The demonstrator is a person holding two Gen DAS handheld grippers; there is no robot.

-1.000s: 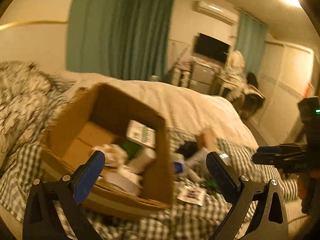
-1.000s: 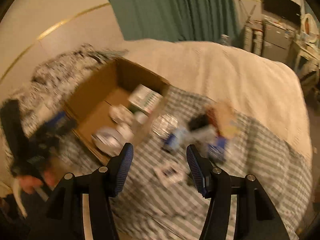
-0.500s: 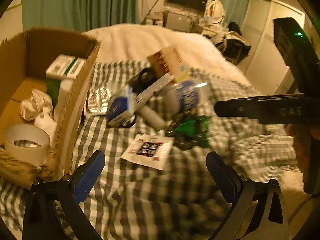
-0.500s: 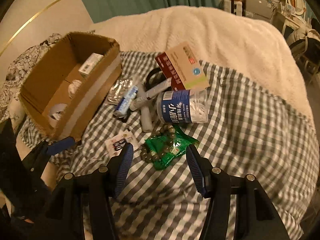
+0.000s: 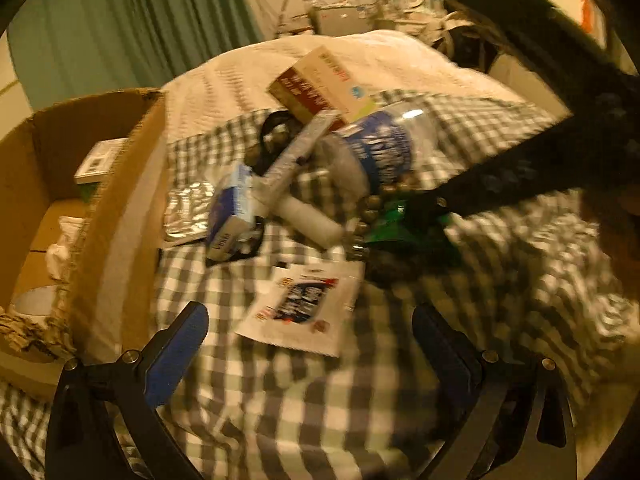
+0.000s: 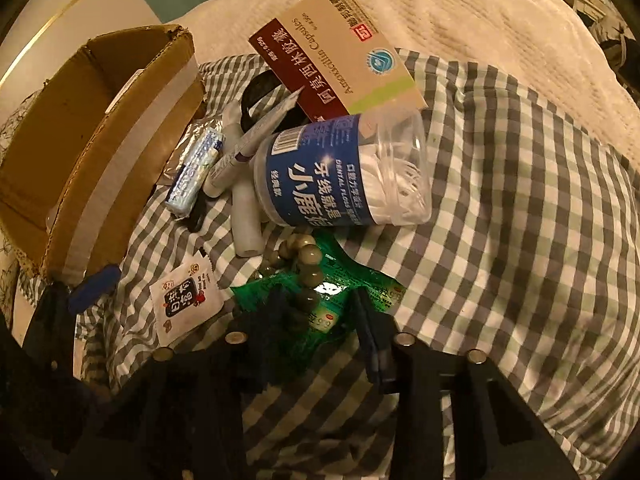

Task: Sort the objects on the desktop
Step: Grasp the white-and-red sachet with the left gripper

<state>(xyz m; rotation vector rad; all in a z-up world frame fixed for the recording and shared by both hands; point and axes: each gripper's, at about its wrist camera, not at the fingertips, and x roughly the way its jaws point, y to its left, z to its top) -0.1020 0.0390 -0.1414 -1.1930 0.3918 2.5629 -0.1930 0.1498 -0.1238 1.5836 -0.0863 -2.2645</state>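
Note:
A pile lies on the checked blanket. It holds a blue-labelled floss tub, a red and tan medicine box, a grey tube, a blue gum pack, a white sachet, a bead bracelet and a green packet. My right gripper points down onto the green packet. Its jaws are closing, with the packet and a few beads between them. My left gripper hangs open just in front of the white sachet, holding nothing.
A cardboard box stands left of the pile with a green and white carton, crumpled paper and a tape roll inside. A cream quilt covers the bed beyond. Curtains and furniture lie far back.
Both grippers have dropped toward the pile. The left view swung from the box to the sachet. The right jaws narrowed from wide open around the green packet and beads.

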